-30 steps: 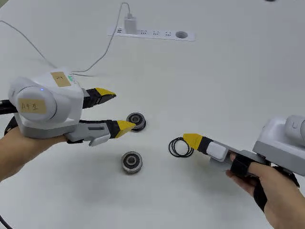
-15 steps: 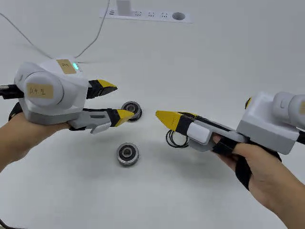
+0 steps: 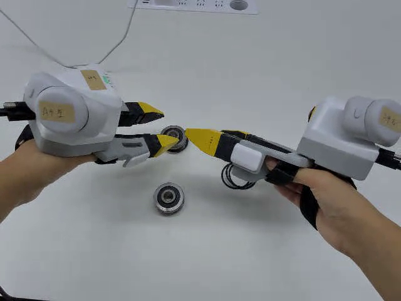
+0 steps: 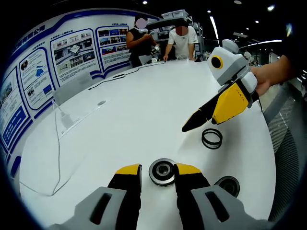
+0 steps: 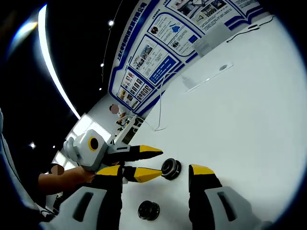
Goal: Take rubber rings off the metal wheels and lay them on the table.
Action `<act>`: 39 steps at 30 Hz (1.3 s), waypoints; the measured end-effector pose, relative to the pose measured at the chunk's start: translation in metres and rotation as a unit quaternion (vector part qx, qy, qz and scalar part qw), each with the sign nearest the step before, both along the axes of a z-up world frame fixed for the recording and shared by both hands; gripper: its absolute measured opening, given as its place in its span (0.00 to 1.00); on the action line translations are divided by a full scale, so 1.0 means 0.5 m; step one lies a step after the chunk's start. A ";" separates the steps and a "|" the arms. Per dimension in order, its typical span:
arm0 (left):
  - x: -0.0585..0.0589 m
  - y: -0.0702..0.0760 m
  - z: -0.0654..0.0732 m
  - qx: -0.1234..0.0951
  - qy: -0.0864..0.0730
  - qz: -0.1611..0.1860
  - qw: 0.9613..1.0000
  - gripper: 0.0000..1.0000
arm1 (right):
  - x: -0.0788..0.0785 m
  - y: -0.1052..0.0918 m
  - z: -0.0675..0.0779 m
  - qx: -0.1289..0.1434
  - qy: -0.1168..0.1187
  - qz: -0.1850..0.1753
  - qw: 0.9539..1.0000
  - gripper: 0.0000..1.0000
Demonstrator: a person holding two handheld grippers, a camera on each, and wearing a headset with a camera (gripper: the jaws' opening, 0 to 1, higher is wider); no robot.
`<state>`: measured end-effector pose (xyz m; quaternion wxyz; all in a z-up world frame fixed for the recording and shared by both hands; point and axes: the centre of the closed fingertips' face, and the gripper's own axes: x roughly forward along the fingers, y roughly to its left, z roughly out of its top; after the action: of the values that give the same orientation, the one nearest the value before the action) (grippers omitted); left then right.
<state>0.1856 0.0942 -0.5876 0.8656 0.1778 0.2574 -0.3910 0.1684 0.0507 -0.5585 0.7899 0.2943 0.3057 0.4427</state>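
Observation:
Two metal wheels lie on the white table (image 3: 250, 75). The farther wheel (image 3: 175, 138) (image 4: 162, 171) (image 5: 170, 168) sits on the table just beyond the tips of my left gripper (image 3: 158, 127) (image 4: 158, 169), which is open around it without touching. My right gripper (image 3: 203, 139) (image 5: 155, 169) is open and empty, its yellow tip pointing at that wheel from the right. The nearer wheel (image 3: 169, 197) (image 4: 227, 184) (image 5: 148, 210) lies alone. Black rubber rings (image 3: 233, 179) (image 4: 211, 138) lie loose on the table, partly under the right gripper.
A white power strip (image 3: 194, 4) with a cable (image 3: 119, 44) lies at the table's far edge. Two people (image 4: 182, 38) stand at the far end of the table. The table's edge (image 4: 268, 143) drops off to the right.
My right gripper has moved left from the loose rings toward the farther wheel. The left gripper has held its place by that wheel. The head camera has tilted downward.

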 end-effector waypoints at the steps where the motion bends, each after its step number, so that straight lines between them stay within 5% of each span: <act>1: 0.000 -0.001 -0.002 0.002 0.000 -0.002 1.000 0.28 | 0.000 0.004 -0.003 -0.001 0.003 0.002 1.000 0.57; 22: -0.008 -0.009 -0.021 0.001 0.024 -0.025 0.999 0.14 | 0.006 0.052 -0.018 0.001 0.027 0.016 0.999 0.62; 39: -0.010 -0.009 -0.020 0.005 0.022 -0.032 0.999 0.13 | 0.000 0.082 -0.027 0.000 0.056 0.023 0.998 0.69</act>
<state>0.1808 0.0898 -0.5974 0.8459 0.1812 0.2726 -0.4211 0.1683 0.0917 -0.5723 0.7614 0.3112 0.3562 0.4433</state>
